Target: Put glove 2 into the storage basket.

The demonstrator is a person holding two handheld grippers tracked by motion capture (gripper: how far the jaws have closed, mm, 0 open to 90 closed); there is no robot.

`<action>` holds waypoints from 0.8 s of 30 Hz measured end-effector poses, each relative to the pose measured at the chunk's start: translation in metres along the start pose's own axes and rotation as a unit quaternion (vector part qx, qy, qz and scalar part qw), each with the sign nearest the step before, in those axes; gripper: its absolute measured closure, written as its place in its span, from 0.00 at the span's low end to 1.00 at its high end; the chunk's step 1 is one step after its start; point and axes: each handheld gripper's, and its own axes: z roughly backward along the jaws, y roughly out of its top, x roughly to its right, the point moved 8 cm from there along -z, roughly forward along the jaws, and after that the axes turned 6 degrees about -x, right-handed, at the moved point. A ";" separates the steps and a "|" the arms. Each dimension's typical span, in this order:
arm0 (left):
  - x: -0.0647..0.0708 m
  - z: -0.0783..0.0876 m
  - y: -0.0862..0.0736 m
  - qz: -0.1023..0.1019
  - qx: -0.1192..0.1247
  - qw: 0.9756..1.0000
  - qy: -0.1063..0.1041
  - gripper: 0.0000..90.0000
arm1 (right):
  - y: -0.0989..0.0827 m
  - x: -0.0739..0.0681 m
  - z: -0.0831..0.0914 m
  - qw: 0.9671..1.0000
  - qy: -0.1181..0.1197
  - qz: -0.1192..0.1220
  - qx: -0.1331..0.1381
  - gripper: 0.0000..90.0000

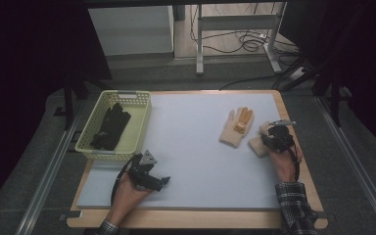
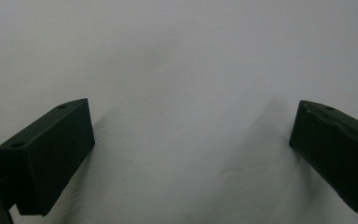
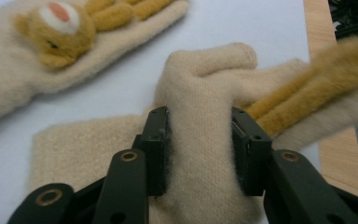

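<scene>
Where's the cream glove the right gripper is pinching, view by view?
High view: cream glove right of centre, partly under the right gripper.
Left gripper view: not in it.
Right gripper view: cream glove centre, bunched between the jaws.
Shared landmark: bear glove, lying just beside it on the mat.
</scene>
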 end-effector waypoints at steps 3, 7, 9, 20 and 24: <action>0.000 0.000 0.000 0.000 0.000 1.000 0.000 0.00 | 0.001 -0.002 0.007 1.000 0.006 0.006 0.011 0.74; 0.000 0.000 0.000 0.000 0.000 1.000 0.000 0.00 | 0.003 -0.007 0.019 0.999 0.008 0.028 0.023 0.88; 0.000 0.000 0.000 0.000 0.000 1.000 0.000 0.00 | 0.004 -0.009 0.025 0.999 0.010 0.034 0.026 0.91; 0.000 0.000 0.000 0.000 0.000 1.000 0.000 0.00 | 0.017 -0.036 0.071 0.994 0.076 0.053 0.064 0.92; 0.000 0.000 0.000 -0.001 0.000 1.000 0.000 0.00 | 0.023 -0.057 0.084 0.989 0.104 0.069 0.074 0.92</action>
